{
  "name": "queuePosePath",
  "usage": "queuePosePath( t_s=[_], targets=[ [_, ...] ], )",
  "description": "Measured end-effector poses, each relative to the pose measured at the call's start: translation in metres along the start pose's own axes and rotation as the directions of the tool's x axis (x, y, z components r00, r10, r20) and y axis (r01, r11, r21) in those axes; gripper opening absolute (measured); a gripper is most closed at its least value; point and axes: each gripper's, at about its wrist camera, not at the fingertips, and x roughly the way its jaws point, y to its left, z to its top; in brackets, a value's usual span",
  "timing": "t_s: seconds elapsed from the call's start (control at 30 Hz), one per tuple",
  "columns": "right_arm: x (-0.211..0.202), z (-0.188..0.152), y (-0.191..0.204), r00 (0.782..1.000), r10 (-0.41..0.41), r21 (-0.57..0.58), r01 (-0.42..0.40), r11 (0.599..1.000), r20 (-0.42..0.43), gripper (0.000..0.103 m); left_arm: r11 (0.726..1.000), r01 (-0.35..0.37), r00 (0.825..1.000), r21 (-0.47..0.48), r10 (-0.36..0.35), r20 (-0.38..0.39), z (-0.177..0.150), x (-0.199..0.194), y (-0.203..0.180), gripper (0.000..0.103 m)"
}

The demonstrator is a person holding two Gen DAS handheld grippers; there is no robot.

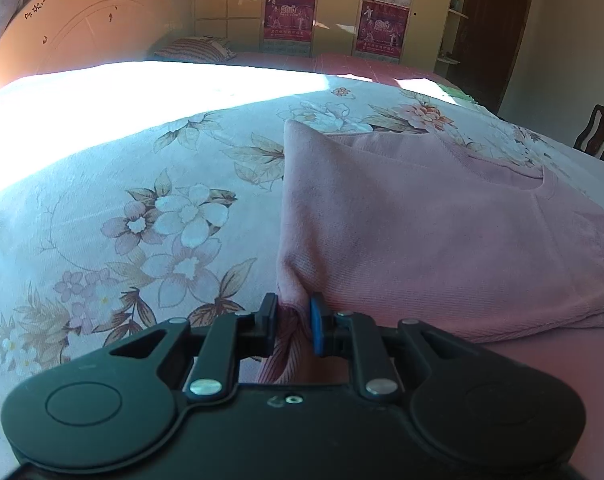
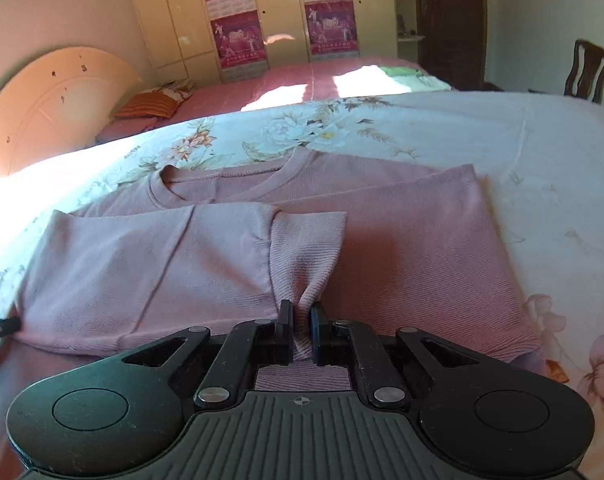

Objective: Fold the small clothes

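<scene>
Left wrist view:
Left gripper [image 1: 294,322]: clamped on a bunched corner of the pink sweater [image 1: 442,232], the ribbed knit pinched between the fingers.
Where it lies: sweater spread on the floral bedspread [image 1: 162,216], running ahead and to the right of the gripper, its folded edge rising straight away from the grip.
Texture: soft fine-ribbed knit, limp; a collar edge shows farther right.

Right wrist view:
Right gripper [image 2: 301,328]: closed on a ribbed cuff or hem of the pink sweater [image 2: 402,248], cloth gathered into a pleat at the jaws.
Lay of the cloth: a sleeve lies folded across the body, neckline at the far end, long axis running away from the gripper.
Key relation: both grips sit at the near edge, so the next fold would likely carry it toward the collar.
</scene>
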Motion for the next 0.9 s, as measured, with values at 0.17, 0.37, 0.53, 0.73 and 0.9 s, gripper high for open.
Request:
queuePosePath(
  t_s=[0.17,0.37,0.53,0.73,0.9],
  targets=[
    [-0.008,0.004,-0.018,0.997,0.067,0.109,-0.07,0.992,0.034,0.005,1.0,0.009,1.0,-0.028,-0.008,0.011,0.013,-0.01,0.004,0.031],
    [0.009,0.033,-0.024,0.993,0.111,0.167,-0.118,0.979,0.047,0.053,1.0,0.02,0.998,-0.017,-0.019,0.058,0.042,0.003,-0.003,0.049],
    [0.047,0.046,-0.026,0.992,0.125,0.23,-0.123,0.965,0.005,0.048,1.0,0.001,0.998,-0.013,0.0,0.062,0.057,0.038,-0.013,0.045],
    [0.047,0.048,-0.009,0.997,0.077,0.079,-0.079,0.994,0.028,0.007,0.999,-0.034,0.999,-0.006,0.034,0.039,0.065,0.067,-0.016,0.051],
    [0.051,0.037,-0.02,0.999,0.015,0.073,-0.017,0.997,0.03,0.007,0.999,-0.051,0.997,0.015,0.05,0.054,0.063,0.065,-0.015,0.056]
  ],
)
